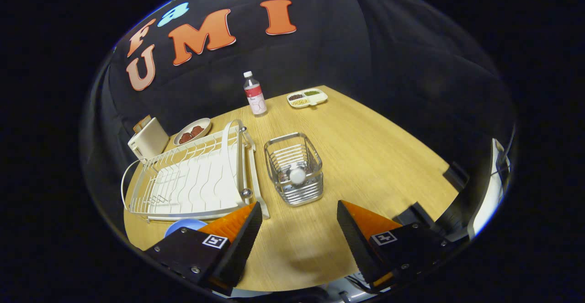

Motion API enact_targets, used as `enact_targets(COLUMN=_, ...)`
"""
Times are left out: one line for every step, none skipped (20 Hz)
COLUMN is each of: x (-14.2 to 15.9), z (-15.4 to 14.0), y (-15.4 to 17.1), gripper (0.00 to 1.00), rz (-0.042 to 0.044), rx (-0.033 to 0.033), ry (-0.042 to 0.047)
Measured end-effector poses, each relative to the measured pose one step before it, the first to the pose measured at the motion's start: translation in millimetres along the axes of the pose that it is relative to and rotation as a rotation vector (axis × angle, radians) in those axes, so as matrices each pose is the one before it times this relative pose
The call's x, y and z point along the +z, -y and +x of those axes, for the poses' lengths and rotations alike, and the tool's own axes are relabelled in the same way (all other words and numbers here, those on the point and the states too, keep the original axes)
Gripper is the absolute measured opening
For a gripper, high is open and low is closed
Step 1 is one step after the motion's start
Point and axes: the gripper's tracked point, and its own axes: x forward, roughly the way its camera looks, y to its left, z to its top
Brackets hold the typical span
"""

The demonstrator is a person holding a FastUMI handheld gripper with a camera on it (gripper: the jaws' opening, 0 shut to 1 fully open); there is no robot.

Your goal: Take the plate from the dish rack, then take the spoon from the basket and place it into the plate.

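Note:
A white wire dish rack [192,179] lies on the wooden table, ahead of my left finger, with no plate standing in it. A blue plate [185,225] lies on the table near the rack's front edge, mostly hidden behind my left finger. Just ahead of the fingers stands a metal wire basket [295,168], and a white rounded spoon end [297,175] shows inside it. My gripper [299,230] is open above the table's front part, with nothing between its fingers.
Beyond the rack sit a white toaster [148,140] and a small dish with red food [192,131]. A plastic bottle [254,94] and a divided snack tray [307,98] stand at the table's far edge. Bare wood [379,156] spreads right of the basket.

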Motion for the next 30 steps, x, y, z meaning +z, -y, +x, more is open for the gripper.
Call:
enact_targets(x=10.98, z=3.10, y=1.94, gripper=0.98, rz=-0.02831, rx=0.00248, ry=0.03404)
enact_targets(x=10.14, z=3.15, y=1.42, gripper=0.98, rz=-0.02753, rx=0.00233, ry=0.03540)
enact_targets(x=8.75, z=2.68, y=0.38, gripper=0.98, rz=-0.02907, rx=0.00579, ry=0.03203)
enact_targets(x=7.07, z=3.36, y=0.29, gripper=0.98, rz=-0.02969, rx=0.00483, ry=0.02718)
enact_targets(x=5.63, z=4.42, y=-1.39, gripper=0.98, rz=-0.03105, rx=0.01175, ry=0.02599)
enact_targets(x=3.15, z=3.25, y=-3.14, gripper=0.98, rz=-0.02585, rx=0.02062, ry=0.01571)
enact_targets(x=1.73, z=2.76, y=-2.98, gripper=0.98, rz=-0.02169, rx=0.01914, ry=0.01196)
enact_targets(x=0.35, z=4.02, y=-2.70, gripper=0.98, rz=-0.01571, rx=0.01817, ry=0.00972)
enact_targets(x=-1.43, z=3.03, y=-1.74, gripper=0.96, rz=-0.01063, rx=0.01150, ry=-0.00425)
enact_targets(x=-2.95, z=4.13, y=-2.87, gripper=0.93, rz=-0.00678, rx=0.01896, ry=-0.00350)
enact_targets(x=-2.60, z=2.62, y=-0.96, gripper=0.87, rz=-0.00349, rx=0.01148, ry=-0.00236)
enact_targets(x=-1.65, z=3.63, y=-2.38, gripper=0.83, rz=-0.00341, rx=0.01759, ry=-0.00203)
enact_targets(x=-2.46, z=2.03, y=-0.77, gripper=0.74, rz=-0.00793, rx=0.01197, ry=-0.00730)
enact_targets(x=-1.80, z=4.58, y=1.82, gripper=0.68, rz=-0.00854, rx=0.00322, ry=-0.00290)
enact_targets(x=0.32, z=1.76, y=1.99, gripper=0.58, rz=-0.00343, rx=-0.00041, ry=-0.00042)
enact_targets(x=-0.72, z=2.09, y=0.93, gripper=0.48, rz=0.00189, rx=0.00406, ry=-0.00119)
enact_targets(x=1.01, z=1.63, y=0.74, gripper=0.37, rz=0.00462, rx=0.00446, ry=-0.00173)
enact_targets(x=-0.55, z=0.29, y=1.34, gripper=0.31, rz=0.00350, rx=0.00120, ry=-0.00053)
enact_targets(x=3.19, z=-1.10, y=-1.56, gripper=0.17, rz=0.00087, rx=0.01280, ry=0.00562)
enact_targets(x=0.57, z=3.05, y=0.81, gripper=0.16, rz=-0.01024, rx=0.00663, ry=0.00019)
enact_targets(x=1.05, z=0.47, y=-0.39, gripper=0.15, rz=-0.00632, rx=0.01042, ry=0.00584)
enact_targets(x=1.54, z=0.94, y=0.19, gripper=0.15, rz=-0.00077, rx=0.00140, ry=0.00499)
enact_targets(x=1.77, z=-0.28, y=-0.55, gripper=0.13, rz=0.00370, rx=0.00633, ry=-0.00003)
enact_targets(x=1.31, z=-1.18, y=-0.44, gripper=0.13, rz=0.00802, rx=0.00373, ry=0.00248)
enact_targets(x=3.51, z=-2.38, y=0.68, gripper=0.13, rz=0.00566, rx=0.00085, ry=0.00653)
enact_targets(x=4.12, z=-0.75, y=0.82, gripper=0.13, rz=-0.00056, rx=0.00152, ry=0.00802)
enact_targets(x=3.99, z=-1.87, y=1.11, gripper=0.13, rz=-0.00421, rx=-0.00140, ry=0.00755)
enact_targets(x=3.91, z=-1.18, y=0.30, gripper=0.13, rz=-0.00450, rx=-0.00034, ry=0.00581)
enact_targets(x=5.12, z=-2.29, y=0.63, gripper=0.13, rz=-0.00349, rx=-0.00045, ry=0.00955)
enact_targets(x=4.68, z=-0.88, y=0.50, gripper=0.13, rz=-0.00311, rx=-0.00471, ry=0.00641)
